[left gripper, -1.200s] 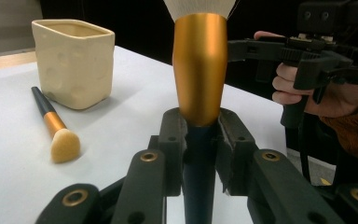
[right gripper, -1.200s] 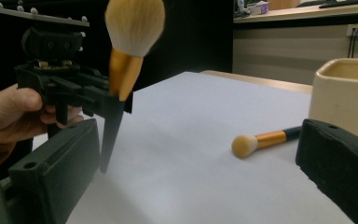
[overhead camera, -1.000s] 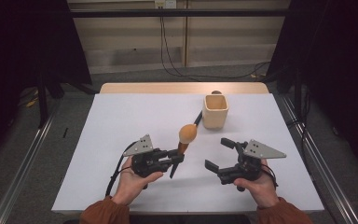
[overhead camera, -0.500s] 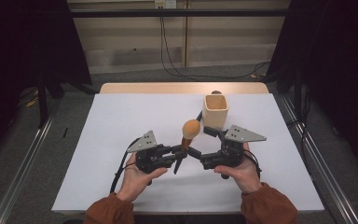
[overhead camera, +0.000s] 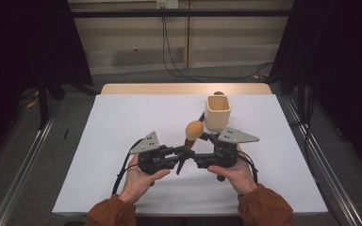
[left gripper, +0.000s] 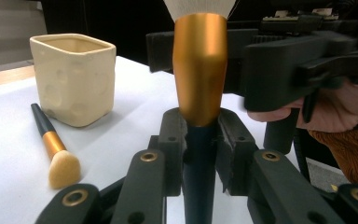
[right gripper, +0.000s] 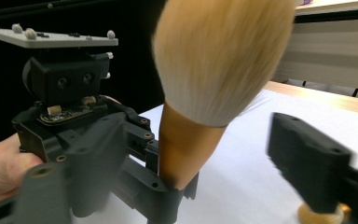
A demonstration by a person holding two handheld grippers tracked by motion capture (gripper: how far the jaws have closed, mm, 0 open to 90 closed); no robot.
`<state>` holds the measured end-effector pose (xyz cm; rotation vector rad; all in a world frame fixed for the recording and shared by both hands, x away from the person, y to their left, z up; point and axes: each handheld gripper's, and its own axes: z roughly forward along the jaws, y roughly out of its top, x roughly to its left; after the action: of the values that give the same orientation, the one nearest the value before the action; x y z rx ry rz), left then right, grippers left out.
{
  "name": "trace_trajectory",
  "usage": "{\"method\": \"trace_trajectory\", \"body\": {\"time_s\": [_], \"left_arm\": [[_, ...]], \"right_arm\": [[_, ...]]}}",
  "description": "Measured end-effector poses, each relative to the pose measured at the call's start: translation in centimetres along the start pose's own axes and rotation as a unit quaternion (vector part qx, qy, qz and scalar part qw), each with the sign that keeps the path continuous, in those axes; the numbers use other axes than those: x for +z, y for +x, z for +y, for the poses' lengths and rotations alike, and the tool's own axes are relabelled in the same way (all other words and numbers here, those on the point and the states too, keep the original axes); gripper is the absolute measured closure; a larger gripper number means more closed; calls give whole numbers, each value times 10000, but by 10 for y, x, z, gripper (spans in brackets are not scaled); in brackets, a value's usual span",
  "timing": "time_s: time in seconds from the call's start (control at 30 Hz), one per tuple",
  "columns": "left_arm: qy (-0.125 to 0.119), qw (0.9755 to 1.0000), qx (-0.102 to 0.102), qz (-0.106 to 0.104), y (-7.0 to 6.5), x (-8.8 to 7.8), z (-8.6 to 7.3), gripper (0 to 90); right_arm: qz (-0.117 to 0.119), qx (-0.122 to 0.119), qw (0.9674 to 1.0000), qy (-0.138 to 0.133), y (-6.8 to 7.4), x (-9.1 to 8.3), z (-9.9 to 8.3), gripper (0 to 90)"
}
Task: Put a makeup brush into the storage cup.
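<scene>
left tongs (overhead camera: pixel 185 154) clamped the light, stiff makeup brush (overhead camera: pixel 193 132) by its dark handle, at six o'clock from the cup (overhead camera: pixel 217 112); right tongs (overhead camera: pixel 199 149), half open, had been closing around the slippery gold ferrule, avoiding the soft bristles.

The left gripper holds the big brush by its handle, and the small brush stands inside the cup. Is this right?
Not quite. The left gripper does hold the big brush by its handle, but the small brush lies on the table beside the cup, as the left gripper view shows.
</scene>
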<state>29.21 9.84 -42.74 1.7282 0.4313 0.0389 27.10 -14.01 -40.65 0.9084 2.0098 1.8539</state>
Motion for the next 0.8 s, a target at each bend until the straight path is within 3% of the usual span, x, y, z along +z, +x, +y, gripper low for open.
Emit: {"method": "trace_trajectory", "body": {"time_s": [0.53,0.8], "left_arm": [[26,10000,-9,-9,0,2,-3,739],[51,10000,11,-18,1,3,-4,737]], "right_arm": [[266,283,9992,71,-3,5,-5,631],[336,382,9986,112,-5,6,-6,640]]}}
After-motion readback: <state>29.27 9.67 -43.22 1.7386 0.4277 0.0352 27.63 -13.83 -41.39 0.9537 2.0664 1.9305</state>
